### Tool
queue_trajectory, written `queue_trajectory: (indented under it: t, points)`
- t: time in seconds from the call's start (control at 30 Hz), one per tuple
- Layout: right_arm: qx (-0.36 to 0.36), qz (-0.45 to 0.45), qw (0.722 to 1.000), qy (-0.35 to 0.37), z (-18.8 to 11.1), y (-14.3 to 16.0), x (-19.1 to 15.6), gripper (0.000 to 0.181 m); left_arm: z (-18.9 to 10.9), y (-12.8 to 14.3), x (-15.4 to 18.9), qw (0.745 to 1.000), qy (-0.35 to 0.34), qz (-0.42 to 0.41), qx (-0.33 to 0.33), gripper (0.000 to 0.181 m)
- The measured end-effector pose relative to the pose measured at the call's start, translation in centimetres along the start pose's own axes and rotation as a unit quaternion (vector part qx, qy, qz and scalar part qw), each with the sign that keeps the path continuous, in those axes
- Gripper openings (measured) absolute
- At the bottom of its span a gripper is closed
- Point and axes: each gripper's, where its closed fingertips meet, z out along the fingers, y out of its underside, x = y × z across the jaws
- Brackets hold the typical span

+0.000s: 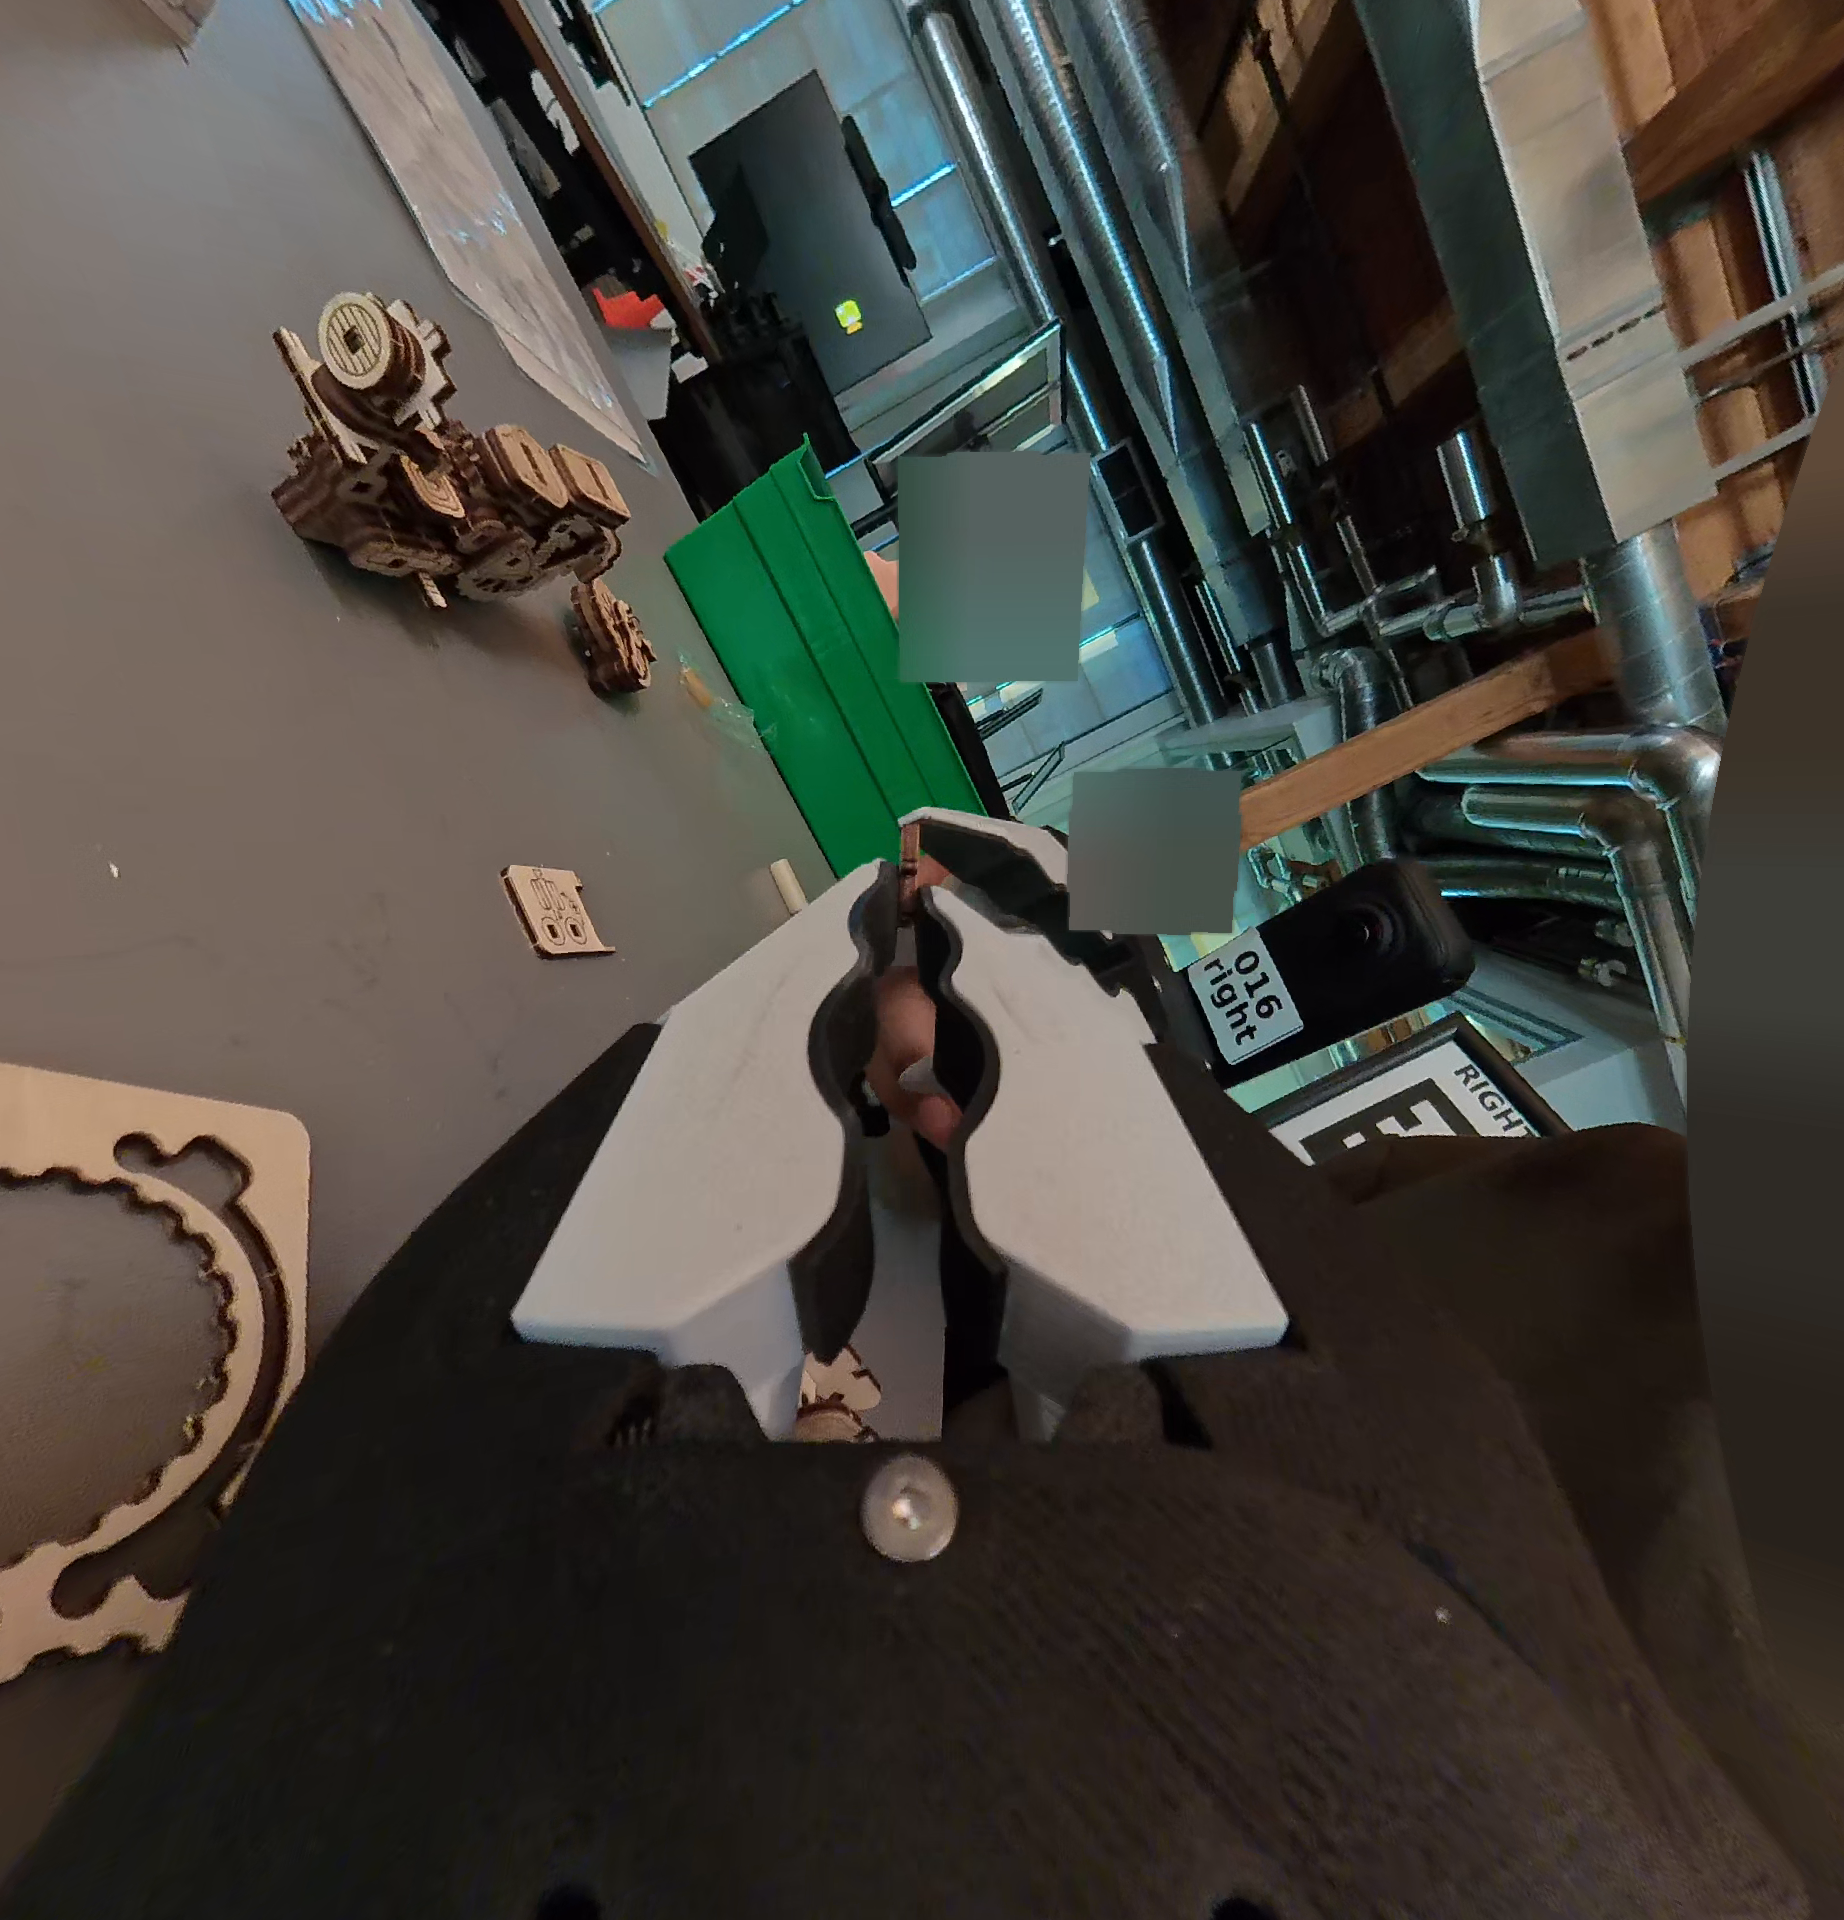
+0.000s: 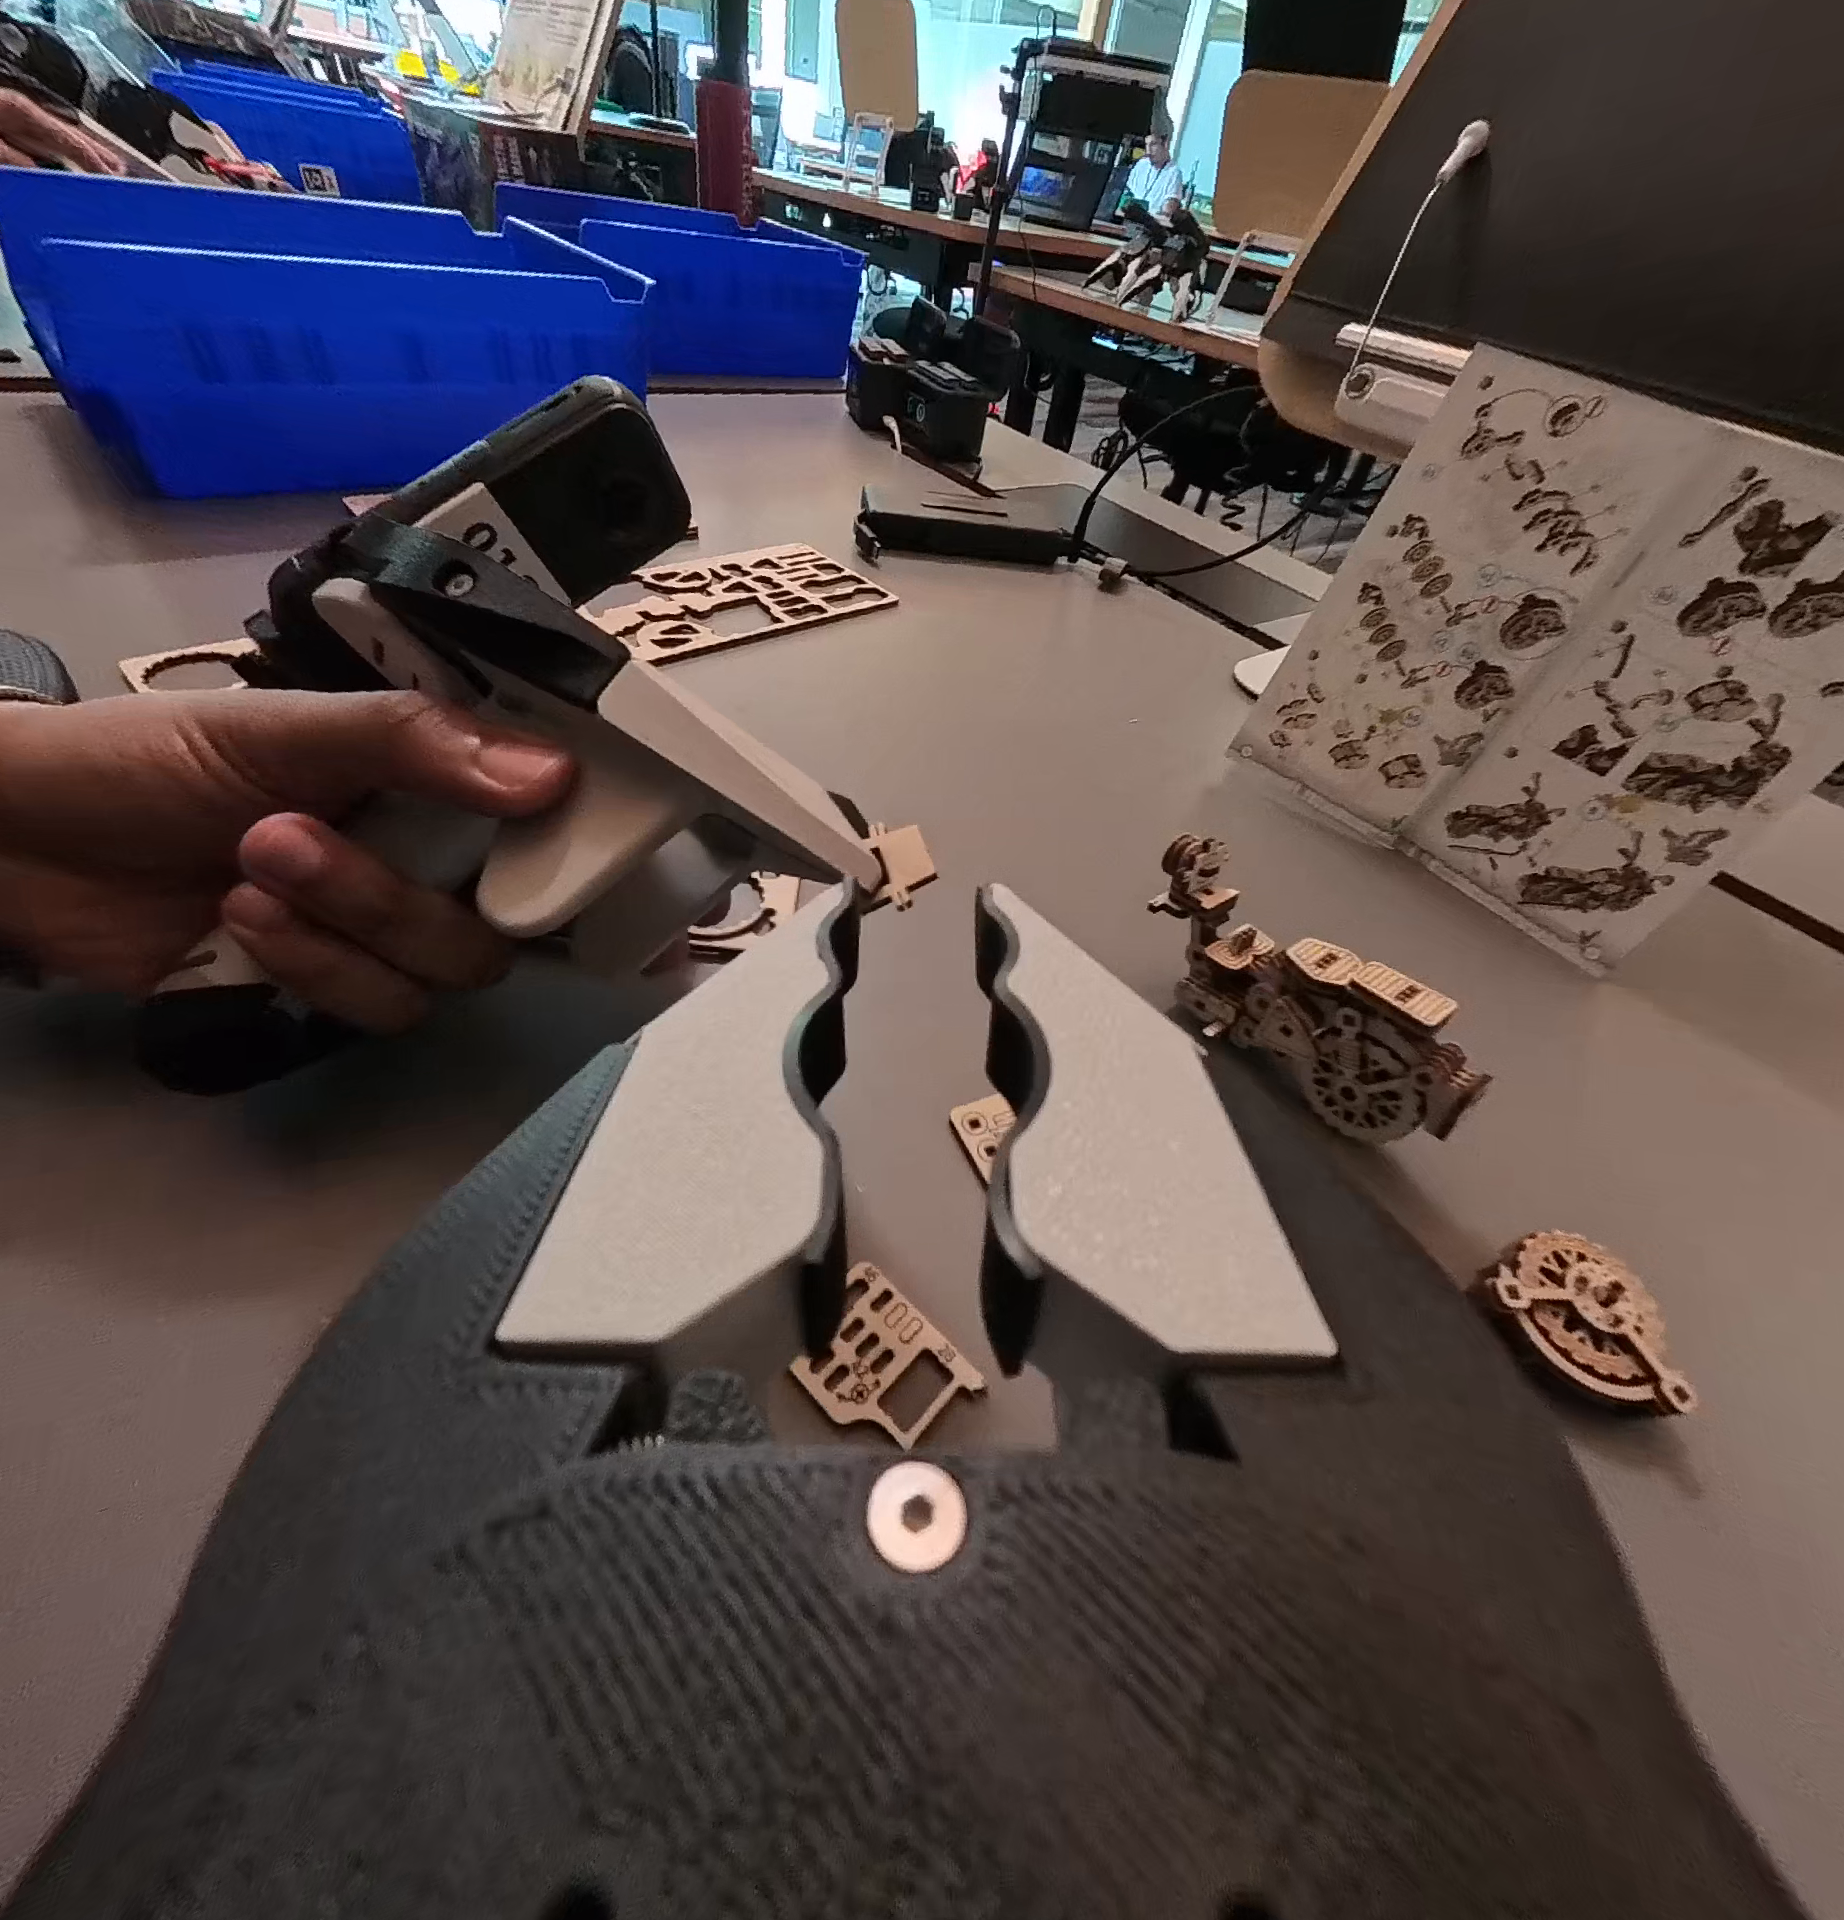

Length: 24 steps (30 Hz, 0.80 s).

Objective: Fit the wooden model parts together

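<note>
Wooden model part (image 2: 902, 854), a small flat pale piece with tabs, is pinched at the very tips of the left gripper (image 2: 864, 868), held in the air above the grey table (image 2: 1001, 727); in the left wrist view the same part (image 1: 907, 878) shows only as a thin dark edge between the closed tips of that gripper (image 1: 905, 883), its face hidden. A hand (image 2: 274, 831) wraps that gripper's handle, its wrist cut off at the frame edge. The right gripper (image 2: 918, 904) hangs just beside the part with its jaws spread and nothing between them; in the left wrist view only one of its fingers (image 1: 991, 862) shows past the left tips, partly behind a blur patch. Under the right fingers lie two small cut-out cards (image 2: 887, 1361), each partly covered. Farther right stand a part-built wooden motorcycle (image 2: 1323, 1018) and a separate wooden wheel assembly (image 2: 1583, 1320), well apart from both tools. An empty punched sheet (image 1: 118, 1351) is cut off at the left edge. Beyond, an instruction sheet (image 2: 1583, 665) leans upright, its drawings too small to make out, and blue bins (image 2: 305, 353) stand at the table's far side.
</note>
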Motion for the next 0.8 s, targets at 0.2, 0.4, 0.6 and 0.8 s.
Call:
queue_trajectory:
  t: [0.2, 0.4, 0.6, 0.8]
  points:
    - [0.027, 0.090, 0.995, -0.040, -0.30, -0.81, -0.05, 0.021, 0.16, 0.43, 0.04, 1.000, 0.003, -0.004, -0.011, 0.001]
    - [0.020, 0.115, 0.992, -0.047, -0.19, -0.48, 0.07, 0.021, 0.27, 0.69, 0.13, 1.000, 0.007, -0.005, -0.018, 0.001]
    - [0.010, 0.107, 0.993, -0.044, -0.02, -0.12, -0.06, 0.020, 0.24, 0.67, -0.03, 1.000, 0.007, -0.011, -0.019, 0.001]
    - [0.010, 0.114, 0.992, -0.047, 0.00, -0.11, -0.02, 0.020, 0.25, 0.67, -0.03, 1.000, 0.009, -0.015, -0.020, 0.001]
